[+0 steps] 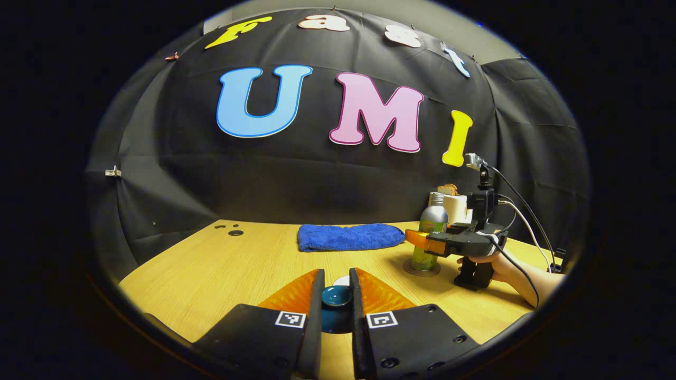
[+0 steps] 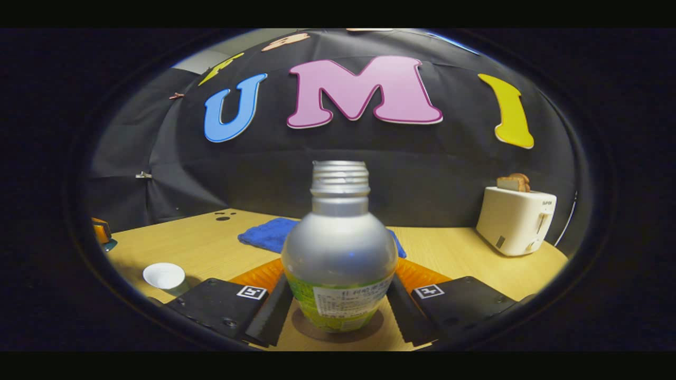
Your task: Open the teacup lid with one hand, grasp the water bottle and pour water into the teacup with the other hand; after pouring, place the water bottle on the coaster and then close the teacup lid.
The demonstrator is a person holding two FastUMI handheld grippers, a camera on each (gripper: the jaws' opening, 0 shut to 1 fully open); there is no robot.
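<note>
On the near edge of the wooden table (image 1: 211, 264), left gripper (image 1: 336, 295) pinches the dark teal round teacup lid (image 1: 336, 296), both fingers pressed on it; white teacup (image 2: 165, 275) sits open, left of the bottle. Right gripper (image 2: 338, 301) straddles the silver aluminium water bottle (image 2: 338, 248), uncapped, standing on the round brown coaster (image 2: 338, 332); jaws look spread, contact unclear. Judgement: close low on the body, lift straight, tilt slowly over the cup. Bottle label text too small to read; white toaster (image 2: 515, 219) marking likewise.

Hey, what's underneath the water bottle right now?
The water bottle stands on a round coaster; its rim shows around the base. The middle of the coaster is covered by the bottle.
</note>
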